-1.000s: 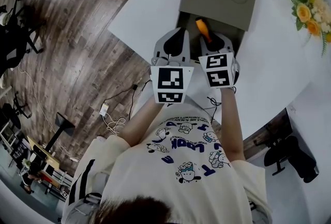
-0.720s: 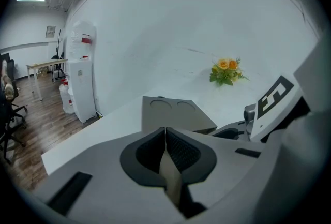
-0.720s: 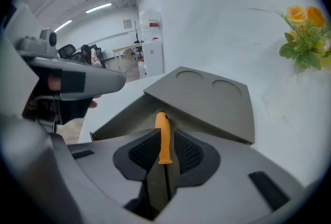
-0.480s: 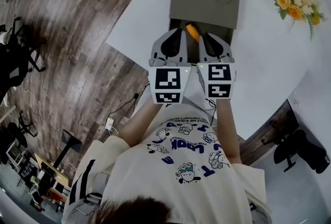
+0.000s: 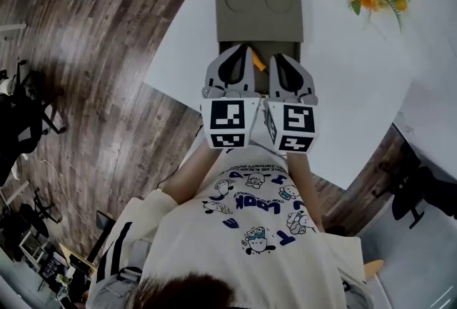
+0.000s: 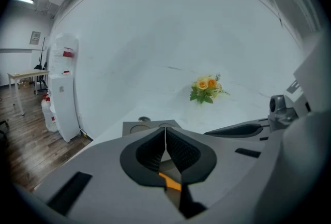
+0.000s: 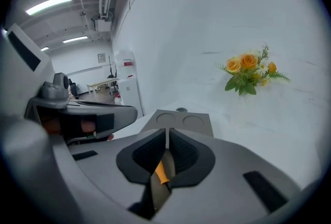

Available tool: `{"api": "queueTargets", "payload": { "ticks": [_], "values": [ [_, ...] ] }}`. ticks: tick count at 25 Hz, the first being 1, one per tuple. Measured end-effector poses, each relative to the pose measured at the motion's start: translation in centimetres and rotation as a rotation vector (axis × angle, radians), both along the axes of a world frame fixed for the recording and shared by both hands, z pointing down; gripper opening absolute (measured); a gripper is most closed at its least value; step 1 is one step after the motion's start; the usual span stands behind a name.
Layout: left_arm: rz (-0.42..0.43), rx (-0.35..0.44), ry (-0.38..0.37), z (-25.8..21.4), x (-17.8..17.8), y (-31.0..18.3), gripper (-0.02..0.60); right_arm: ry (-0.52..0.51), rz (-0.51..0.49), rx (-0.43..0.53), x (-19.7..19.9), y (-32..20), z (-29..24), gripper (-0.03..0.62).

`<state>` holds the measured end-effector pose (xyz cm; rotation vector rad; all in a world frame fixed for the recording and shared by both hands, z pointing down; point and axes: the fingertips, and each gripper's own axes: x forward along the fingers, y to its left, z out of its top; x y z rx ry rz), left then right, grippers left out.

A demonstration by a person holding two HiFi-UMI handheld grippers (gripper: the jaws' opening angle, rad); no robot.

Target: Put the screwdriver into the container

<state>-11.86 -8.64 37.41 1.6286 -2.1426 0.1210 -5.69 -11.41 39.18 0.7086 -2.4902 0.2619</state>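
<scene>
Between left tongs [image 5: 245,51] and right tongs [image 5: 275,58], screwdriver [image 5: 258,62] mostly hidden.

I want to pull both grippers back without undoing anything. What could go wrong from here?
1. The left gripper and right gripper, both with jaws shut and empty, hang side by side over the container's open part. Lifting them carelessly could knock them together or clip its rim.
2. The orange screwdriver shows only partly between them, so I can't tell whether it lies fully inside. A nudge might tip it out.
</scene>
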Motion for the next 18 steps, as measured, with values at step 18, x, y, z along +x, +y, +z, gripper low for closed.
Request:
{"api": "queueTargets", "payload": {
  "ticks": [18],
  "values": [
    [0.065,0.067,-0.057,-3.6,1.4,-0.4,0.020,-0.122,0.168,0.062,2.4,-0.8,-4.2,0.038]
  ]
}}
